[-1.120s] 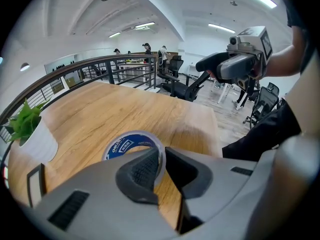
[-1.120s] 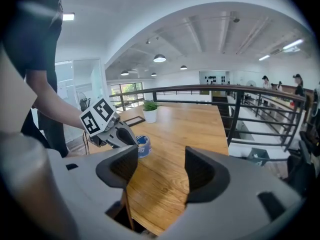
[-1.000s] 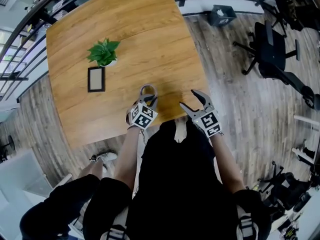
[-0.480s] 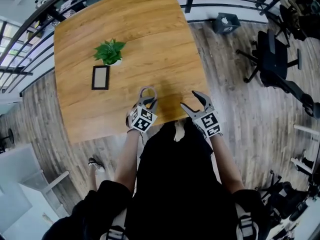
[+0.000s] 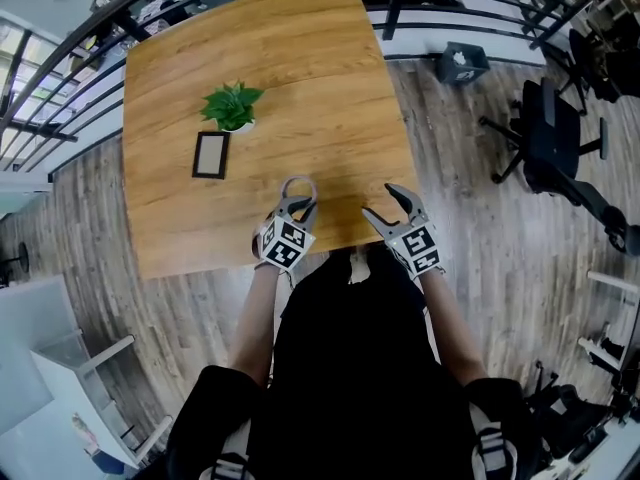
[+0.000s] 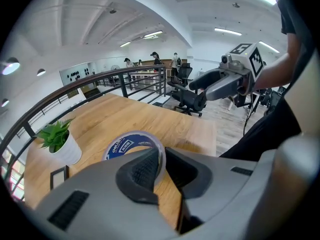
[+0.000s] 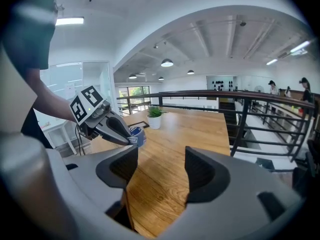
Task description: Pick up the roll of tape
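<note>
The roll of tape [image 5: 298,177], a clear ring with a blue core, hangs just above the wooden table [image 5: 300,78] near its front edge. My left gripper [image 5: 297,201] is shut on the roll's wall. In the left gripper view the tape [image 6: 125,143] sticks out to the left of the gripper [image 6: 161,161], one pad inside the ring and one outside. My right gripper [image 5: 378,199] stands open to the right of it, with nothing between its jaws. The right gripper view looks past its own open jaws [image 7: 160,171] at the left gripper [image 7: 112,126] and the tape [image 7: 138,134].
A small potted plant [image 5: 232,106] and a dark picture frame [image 5: 211,154] sit on the table's left half. A black railing [image 5: 60,28] runs behind the table. Office chairs [image 5: 550,138] and a dark box [image 5: 460,63] stand on the wood floor at the right.
The left gripper has lifted a little with the tape still in it. The right gripper has kept its place. The head view has shifted, and a shoe at lower left is gone.
</note>
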A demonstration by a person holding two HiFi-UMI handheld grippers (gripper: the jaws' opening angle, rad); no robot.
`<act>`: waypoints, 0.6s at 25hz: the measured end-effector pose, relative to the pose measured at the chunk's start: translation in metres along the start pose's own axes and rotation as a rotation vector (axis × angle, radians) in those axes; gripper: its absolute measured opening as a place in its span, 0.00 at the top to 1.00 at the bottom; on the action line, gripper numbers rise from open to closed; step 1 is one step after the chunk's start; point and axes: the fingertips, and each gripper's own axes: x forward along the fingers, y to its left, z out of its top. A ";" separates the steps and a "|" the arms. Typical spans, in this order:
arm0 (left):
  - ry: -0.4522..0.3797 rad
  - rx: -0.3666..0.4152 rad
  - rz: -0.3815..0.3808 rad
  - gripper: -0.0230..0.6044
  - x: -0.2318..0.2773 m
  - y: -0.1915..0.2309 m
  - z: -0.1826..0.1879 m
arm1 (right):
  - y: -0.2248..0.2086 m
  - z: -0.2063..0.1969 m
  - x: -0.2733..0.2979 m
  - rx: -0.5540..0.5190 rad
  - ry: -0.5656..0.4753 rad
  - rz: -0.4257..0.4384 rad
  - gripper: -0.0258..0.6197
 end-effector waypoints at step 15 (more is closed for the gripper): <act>-0.076 -0.065 0.159 0.87 -0.034 0.007 0.040 | -0.005 0.033 0.028 -0.100 -0.040 0.135 0.49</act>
